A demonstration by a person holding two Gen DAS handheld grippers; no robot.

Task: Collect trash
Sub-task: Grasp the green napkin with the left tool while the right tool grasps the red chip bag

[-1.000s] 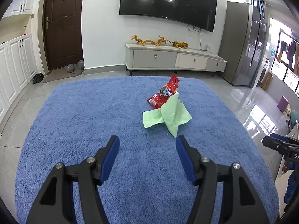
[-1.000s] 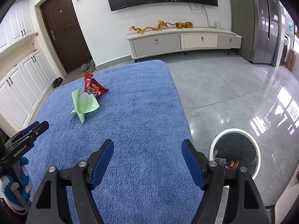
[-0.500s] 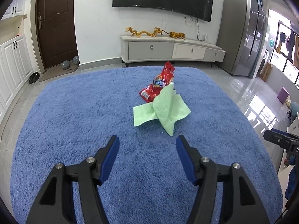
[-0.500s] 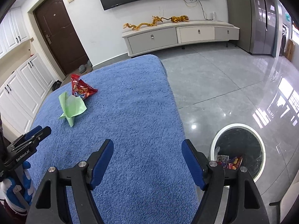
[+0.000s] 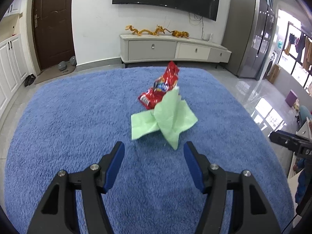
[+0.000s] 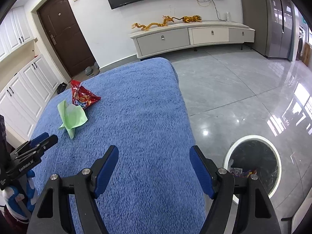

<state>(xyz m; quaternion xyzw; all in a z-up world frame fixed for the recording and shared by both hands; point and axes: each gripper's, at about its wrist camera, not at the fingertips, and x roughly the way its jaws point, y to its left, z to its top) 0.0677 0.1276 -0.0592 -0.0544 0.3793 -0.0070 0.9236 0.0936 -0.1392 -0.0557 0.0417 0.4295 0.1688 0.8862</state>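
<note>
both claws spread, empty; green napkin hides red snack bag bottom.

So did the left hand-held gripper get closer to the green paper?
Yes. In the left wrist view the left hand-held gripper has moved forward over the blue rug: the green paper now lies just ahead of its fingertips.

green paper napkin: crumpled, one fold standing up, lying on blue carpet mid-scene | red snack bag: shiny, crinkled, propped upward, touching napkin's far side | trash bin: round, white rim, dark liner, wrappers inside, on tile floor, right of carpet
</note>
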